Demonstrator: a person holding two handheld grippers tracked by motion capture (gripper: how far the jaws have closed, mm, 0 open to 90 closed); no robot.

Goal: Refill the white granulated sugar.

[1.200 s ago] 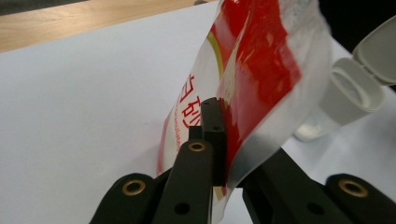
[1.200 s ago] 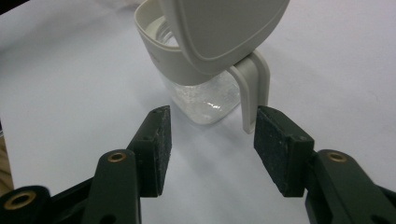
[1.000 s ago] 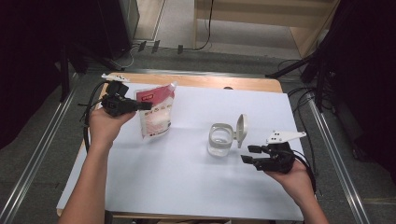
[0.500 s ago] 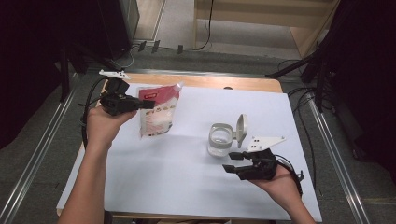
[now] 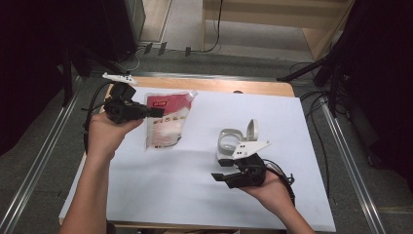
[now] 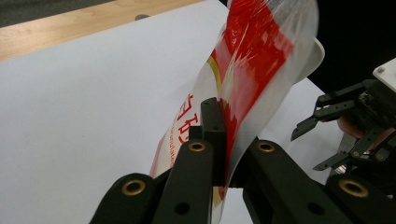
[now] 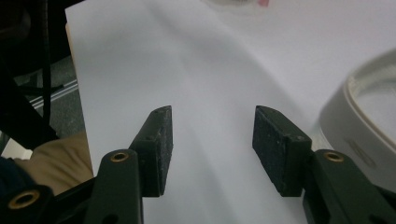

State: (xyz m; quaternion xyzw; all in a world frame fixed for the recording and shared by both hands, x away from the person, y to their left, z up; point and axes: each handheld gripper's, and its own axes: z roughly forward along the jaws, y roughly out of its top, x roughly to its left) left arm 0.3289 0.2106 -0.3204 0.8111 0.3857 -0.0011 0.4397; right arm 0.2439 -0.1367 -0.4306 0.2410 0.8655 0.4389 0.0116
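A red and clear pouch (image 5: pixel 164 124) with white grains in it hangs over the left of the white sheet, tilted, its spout toward the back right. My left gripper (image 5: pixel 157 112) is shut on its upper edge; in the left gripper view the jaws pinch the pouch (image 6: pixel 252 60) at its red-printed part. A small clear jar (image 5: pixel 228 142) with its hinged lid (image 5: pixel 252 129) flipped up stands right of centre. My right gripper (image 5: pixel 218 170) hovers just in front of it, pointing left, open with nothing between its pads (image 7: pixel 159 144). The jar's rim (image 7: pixel 369 107) sits to the right of those jaws.
A white sheet (image 5: pixel 185 195) covers most of the wooden table (image 5: pixel 219 86). Metal rails (image 5: pixel 39 161) run along the floor on both sides, and cables (image 5: pixel 311 97) lie behind and to the right. My right gripper (image 6: pixel 327 126) appears far off in the left gripper view.
My right gripper has slid left and toward me, from right of the jar to in front of it. My left hand has raised the pouch slightly.
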